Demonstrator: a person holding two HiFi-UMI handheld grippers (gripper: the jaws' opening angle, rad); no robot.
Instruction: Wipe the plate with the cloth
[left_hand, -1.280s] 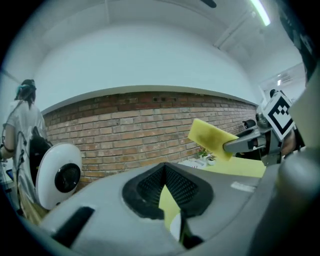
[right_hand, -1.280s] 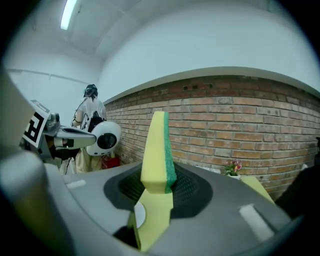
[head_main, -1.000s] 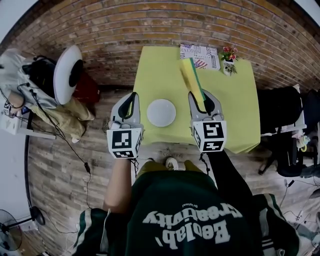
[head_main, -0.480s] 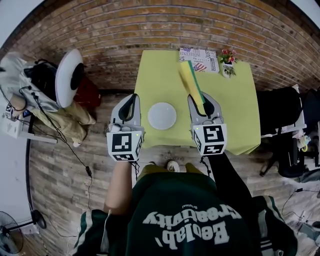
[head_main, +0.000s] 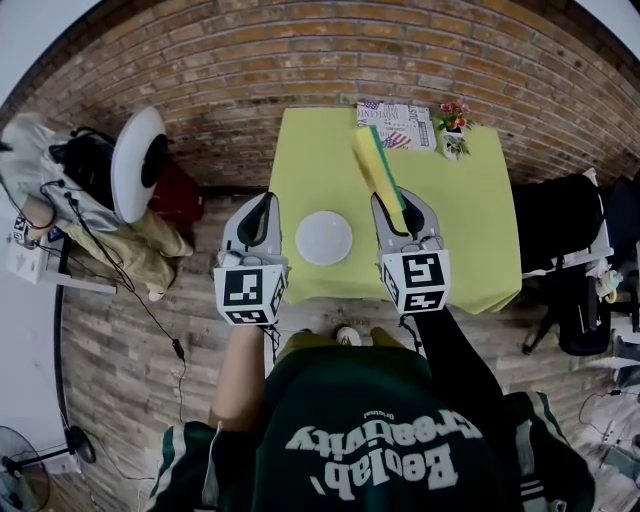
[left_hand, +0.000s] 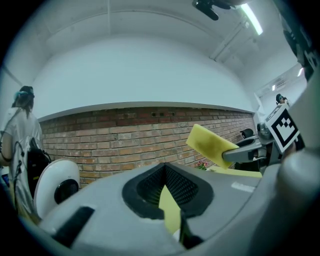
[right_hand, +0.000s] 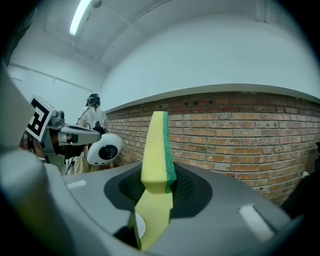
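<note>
A white plate (head_main: 323, 238) lies near the front edge of the yellow-green table (head_main: 470, 220), between my two grippers. My right gripper (head_main: 395, 200) is shut on a yellow sponge with a green scrub side (head_main: 374, 168), which sticks up and away over the table. In the right gripper view the sponge (right_hand: 156, 150) stands upright between the jaws, with a sliver of the plate (right_hand: 140, 226) below it. My left gripper (head_main: 266, 200) hovers left of the plate, shut and holding nothing. The left gripper view shows the sponge (left_hand: 212, 145) held off to the right.
A printed paper (head_main: 396, 120) and a small flower pot (head_main: 455, 125) sit at the table's far edge by the brick wall. A white round appliance (head_main: 135, 160) stands on the floor to the left, dark bags and a chair (head_main: 565, 240) to the right. A person (right_hand: 92, 115) stands by the wall.
The table and plate have drifted slightly nearer in the head view. Both grippers hold about the same pose, and the sponge stays in the right gripper.
</note>
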